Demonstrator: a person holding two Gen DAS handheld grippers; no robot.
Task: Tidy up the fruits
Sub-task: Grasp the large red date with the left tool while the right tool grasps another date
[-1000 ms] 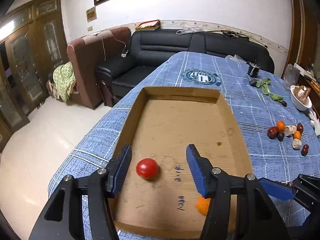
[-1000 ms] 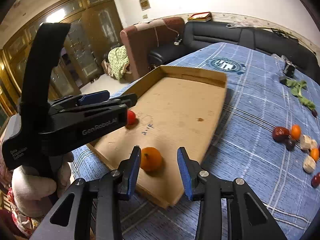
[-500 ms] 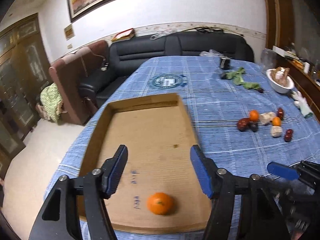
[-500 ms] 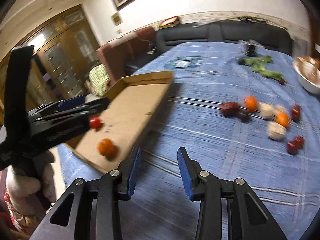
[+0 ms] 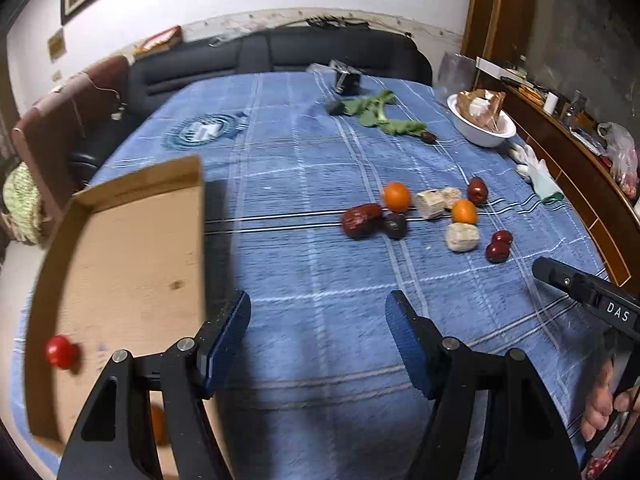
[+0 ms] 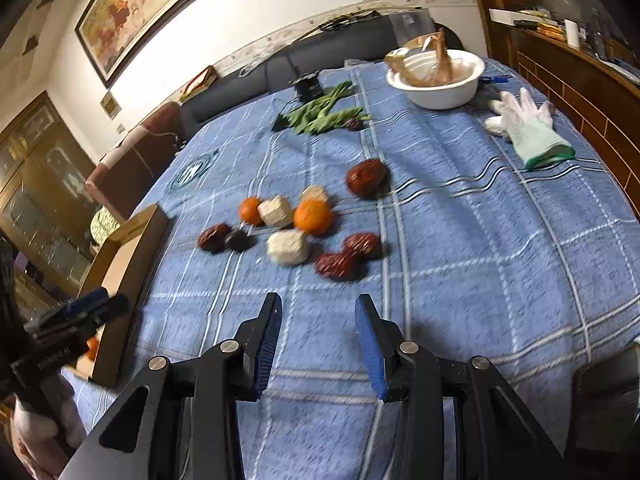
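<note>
A cardboard tray (image 5: pixel 120 240) lies at the left on the blue checked cloth. It holds a cherry tomato (image 5: pixel 60 352) and an orange (image 5: pixel 158 424) half hidden behind my left finger. My left gripper (image 5: pixel 318 308) is open over bare cloth just right of the tray, with nothing between its fingers. Loose fruit lies ahead: two oranges (image 6: pixel 313 216) (image 6: pixel 250 210), several red dates (image 6: pixel 336 266) (image 6: pixel 366 176) and pale chunks (image 6: pixel 288 247). My right gripper (image 6: pixel 318 304) is open and empty, a short way in front of the nearest dates.
A white bowl (image 6: pixel 436 80) and a white glove (image 6: pixel 524 128) sit at the far right of the table. Green leaves (image 6: pixel 320 116) and a small black box (image 5: pixel 346 78) lie at the back. A wooden sideboard (image 5: pixel 580 168) runs along the right edge, a dark sofa behind.
Both grippers have swung right, away from the tray and out over the cloth toward the loose fruit. The left jaws have widened. The tomato and orange remain in the tray.
</note>
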